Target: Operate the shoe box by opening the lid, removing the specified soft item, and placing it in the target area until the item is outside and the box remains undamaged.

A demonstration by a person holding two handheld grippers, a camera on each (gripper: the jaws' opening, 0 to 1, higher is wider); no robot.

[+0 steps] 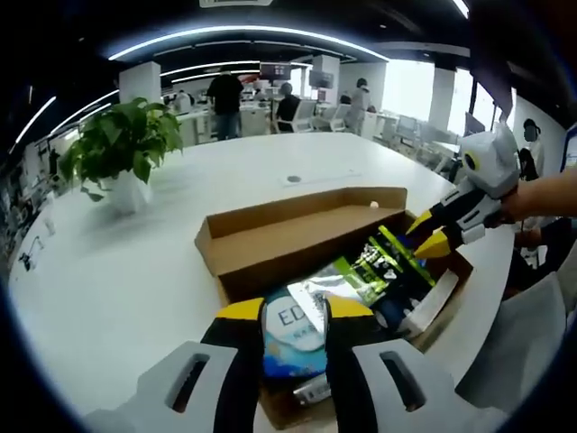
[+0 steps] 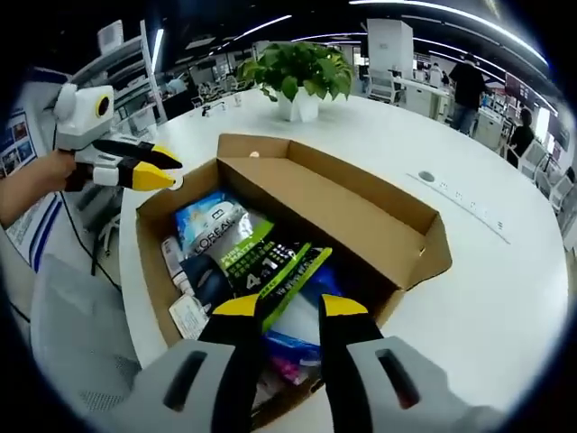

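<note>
A brown cardboard shoe box (image 1: 270,271) (image 2: 379,271) lies on the white table with its lid (image 1: 297,236) (image 2: 361,212) folded back. Several soft packets fill it: a blue-and-white packet (image 1: 293,336) (image 2: 206,216), a silver one (image 2: 236,236) and a green-and-black one (image 1: 383,262) (image 2: 270,262). My left gripper (image 1: 296,311) (image 2: 173,168) hovers open at one end of the box, with the blue-and-white packet showing between its jaws. My right gripper (image 2: 290,307) (image 1: 431,233) stands open over the opposite end, above the green-and-black packet. Neither holds anything.
A potted green plant (image 1: 122,149) (image 2: 297,72) stands on the round white table (image 1: 117,271) (image 2: 505,289) beyond the box. A round socket (image 1: 293,179) (image 2: 425,177) sits in the tabletop. Grey chairs (image 2: 72,343) (image 1: 514,352) flank the table edge. People and desks are far behind.
</note>
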